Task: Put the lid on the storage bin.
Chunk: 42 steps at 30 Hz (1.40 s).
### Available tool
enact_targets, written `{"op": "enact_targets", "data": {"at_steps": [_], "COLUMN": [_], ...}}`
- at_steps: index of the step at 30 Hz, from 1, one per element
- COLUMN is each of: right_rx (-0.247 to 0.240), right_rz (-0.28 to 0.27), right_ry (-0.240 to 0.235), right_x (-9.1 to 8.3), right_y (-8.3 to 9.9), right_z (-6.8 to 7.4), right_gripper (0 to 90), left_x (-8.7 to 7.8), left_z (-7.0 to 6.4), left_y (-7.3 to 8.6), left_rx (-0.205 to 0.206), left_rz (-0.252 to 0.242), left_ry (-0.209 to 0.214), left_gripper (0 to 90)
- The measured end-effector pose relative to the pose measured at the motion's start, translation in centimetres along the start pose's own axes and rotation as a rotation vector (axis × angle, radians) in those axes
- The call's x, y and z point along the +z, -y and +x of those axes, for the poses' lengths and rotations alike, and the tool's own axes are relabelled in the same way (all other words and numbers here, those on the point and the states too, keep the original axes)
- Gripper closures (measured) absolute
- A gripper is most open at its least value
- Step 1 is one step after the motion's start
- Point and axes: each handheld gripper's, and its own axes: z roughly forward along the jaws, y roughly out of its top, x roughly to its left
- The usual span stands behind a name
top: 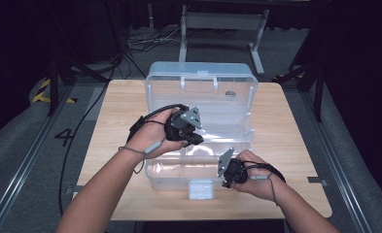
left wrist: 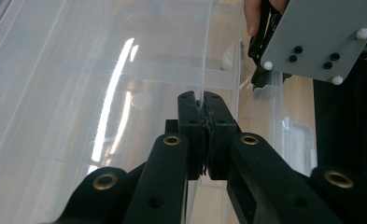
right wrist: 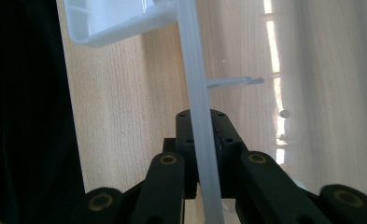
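Both grippers: clamped on clear storage box point(top: 200, 82)
left gripper point(left wrist: 203, 116): pinched inner tray edge, probably
right gripper point(right wrist: 204, 135): pinched front wall, nearer latch point(top: 201, 189)

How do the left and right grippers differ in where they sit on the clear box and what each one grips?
The left gripper sits over the middle of the clear plastic box, pinching a thin clear inner wall. The right gripper sits at the box's near right corner, clamped on a thicker whitish rim. In the high view the left is farther from the person, the right nearer. Both jaws are shut on plastic.
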Motion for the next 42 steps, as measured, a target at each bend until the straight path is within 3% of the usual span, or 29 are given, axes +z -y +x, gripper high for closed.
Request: {"op": "enact_targets", "data": {"at_steps": [14,23,42], "right_rx": [0.007,0.005,0.047], "right_rz": [-0.043,-0.106,-0.249], "right_ry": [0.016,0.025,0.036], "right_x": [-2.3,-5.1,-9.7], "right_y": [0.1,0.3,2.1], "right_z": [0.4,0.5,0.2], "right_gripper": [81.3,83.0,86.4], "left_x": [0.0,0.1,0.2], "left_z": [0.0,-0.1,-0.5], "left_y": [0.2,0.2,0.5], "left_rx": [-0.005,-0.004,-0.013], "left_rz": [-0.009,-0.013,-0.025], "left_ry": [0.006,0.007,0.002], "left_gripper": [87.6,87.6,87.3]}}
